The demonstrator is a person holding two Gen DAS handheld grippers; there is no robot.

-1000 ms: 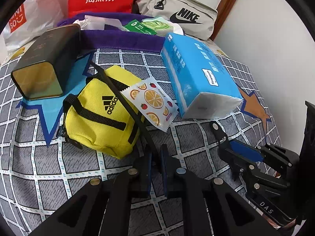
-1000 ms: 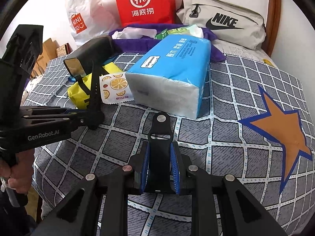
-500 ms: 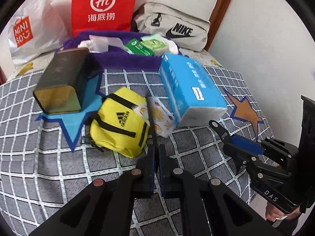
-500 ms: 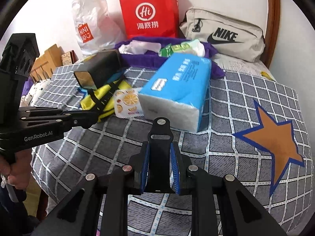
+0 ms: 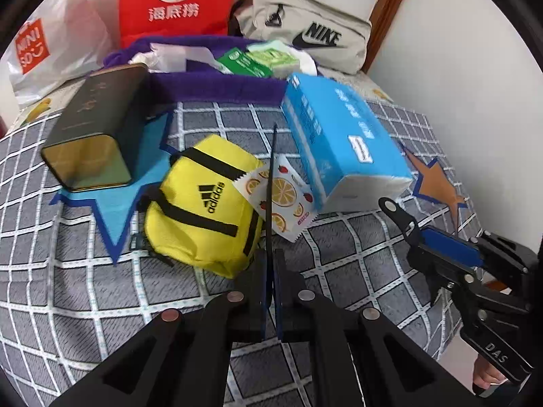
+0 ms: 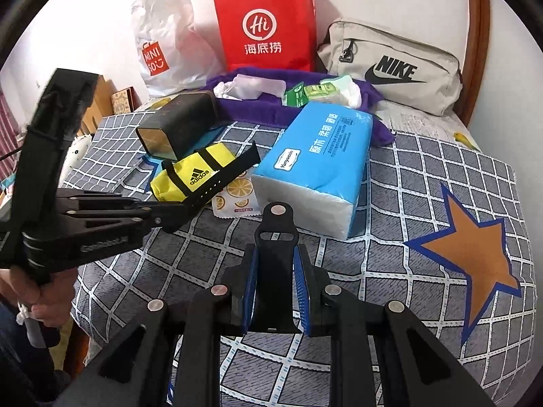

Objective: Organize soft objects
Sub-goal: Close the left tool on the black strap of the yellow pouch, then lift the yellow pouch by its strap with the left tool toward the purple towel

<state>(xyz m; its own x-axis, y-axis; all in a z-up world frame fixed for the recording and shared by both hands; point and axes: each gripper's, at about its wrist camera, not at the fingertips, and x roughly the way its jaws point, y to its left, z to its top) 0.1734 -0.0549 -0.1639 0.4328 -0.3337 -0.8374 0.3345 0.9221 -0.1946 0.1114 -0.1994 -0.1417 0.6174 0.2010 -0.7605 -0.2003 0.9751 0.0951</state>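
- Left gripper (image 5: pixel 269 264): jaws fully closed, pinching one end of a black strap with holes (image 5: pixel 271 176). The strap stands out straight ahead of the jaws, edge-on to the left wrist camera. Its long axis runs away over the fruit-print sachet (image 5: pixel 278 200) toward the purple towel (image 5: pixel 217 83).
- Right gripper (image 6: pixel 276 251): jaws narrowly apart, clamped on a second black strap piece (image 6: pixel 276 234), whose slotted, round-tipped end projects forward.
- Key relation: the purple towel lies straight ahead of both grippers, beyond the yellow Adidas pouch (image 5: pixel 203 203) and the blue tissue pack (image 5: pixel 339 149). The left gripper is nearer the pouch, the right nearer the tissue pack. Neither strap appears to touch the checked bedspread (image 5: pixel 85 288).
- Purple towel, contents: crumpled white plastic wrap (image 5: pixel 169 56) and green packets (image 5: pixel 251 62).
- Dark tin (image 5: pixel 98 132): on its side beside the pouch, its contents not visible.
- Red paper bag (image 5: pixel 176 3), Miniso plastic bag (image 5: pixel 44 47) and grey Nike pouch (image 5: pixel 305 37): against the wall behind the towel. Their interiors are hidden.
- Sachet: leaning against the tissue pack and the pouch.
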